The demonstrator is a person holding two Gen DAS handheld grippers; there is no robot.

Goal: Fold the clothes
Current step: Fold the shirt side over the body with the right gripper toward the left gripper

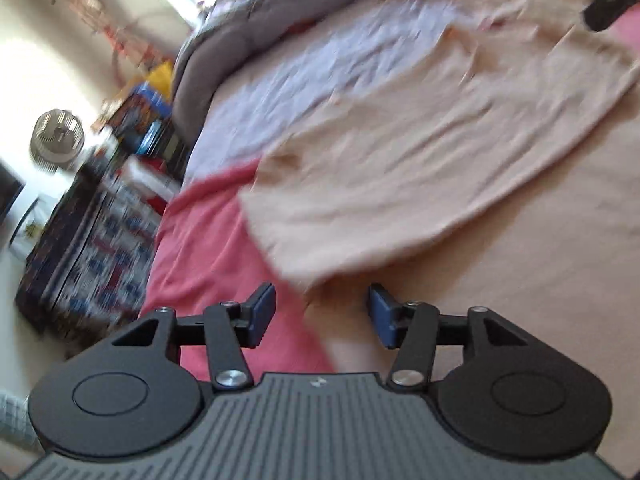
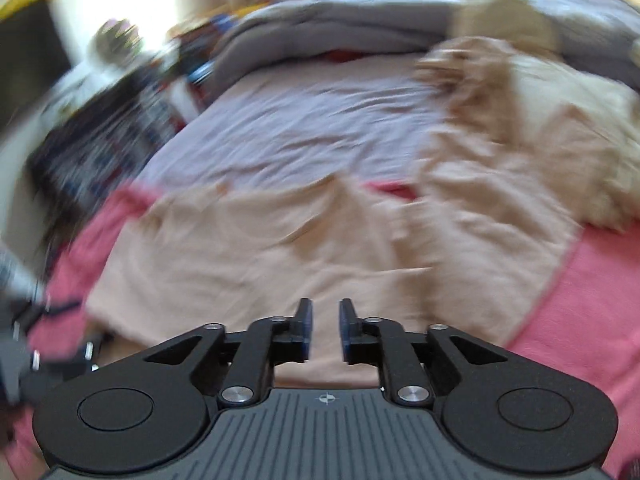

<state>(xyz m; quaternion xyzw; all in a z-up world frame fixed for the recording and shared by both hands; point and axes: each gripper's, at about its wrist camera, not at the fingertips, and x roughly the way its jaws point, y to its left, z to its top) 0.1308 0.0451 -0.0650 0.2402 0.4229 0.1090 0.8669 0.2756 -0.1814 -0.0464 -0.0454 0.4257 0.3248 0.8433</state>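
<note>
On the bed [image 2: 592, 320], the peach garment [image 1: 400, 168] lies spread; left gripper [image 1: 322, 312] jaws wide, right gripper [image 2: 325, 330] jaws narrowly apart, both empty: grasp its near hem squarely, I judge.

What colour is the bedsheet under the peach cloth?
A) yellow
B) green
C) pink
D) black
C: pink bedsheet shows around the edges of the spread-out peach cloth, seen in the left wrist view too.
</note>
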